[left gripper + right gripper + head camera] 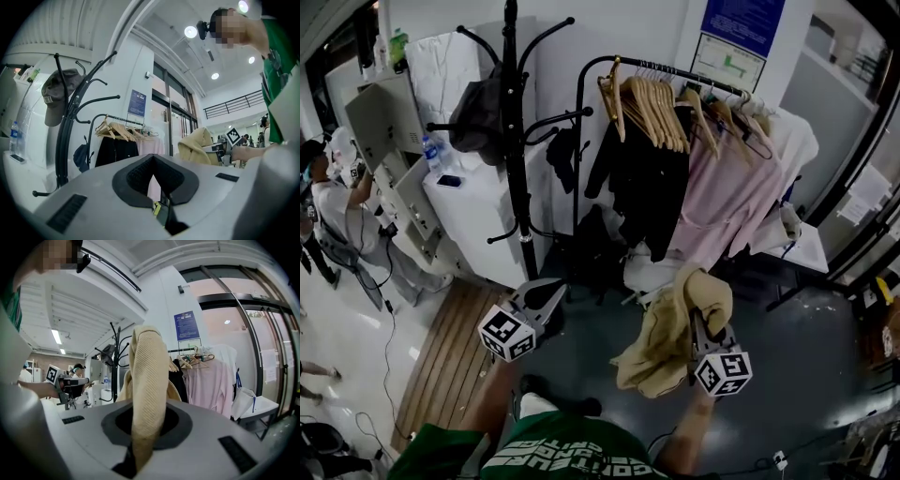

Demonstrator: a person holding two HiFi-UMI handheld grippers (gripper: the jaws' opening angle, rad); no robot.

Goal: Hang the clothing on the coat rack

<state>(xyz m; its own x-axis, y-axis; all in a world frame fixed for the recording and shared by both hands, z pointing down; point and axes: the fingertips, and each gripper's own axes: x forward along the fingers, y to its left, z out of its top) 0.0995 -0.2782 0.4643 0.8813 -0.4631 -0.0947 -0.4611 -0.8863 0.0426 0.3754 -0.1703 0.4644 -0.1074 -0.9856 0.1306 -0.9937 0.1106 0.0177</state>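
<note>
1. A black metal clothes rail (675, 71) stands at the back. It carries wooden hangers (652, 108), a black garment (642, 187) and a pale pink shirt (727, 202).
2. Left of the rail, the tall black metal coat rack (514, 141) stands upright.
3. The tan ribbed knit garment (670, 333) hangs bunched in front of the rail, above the dark floor (806, 375) and well apart from the coat rack.
4. The right gripper (701, 330) has its jaws clamped on a fold of the tan garment, which rises between them.
5. The left gripper (542, 298), low by the coat rack's foot, has its jaws closed together with nothing between them.
6. A dark grey cap (476, 117) hangs on one of the coat rack's hooks.
</note>
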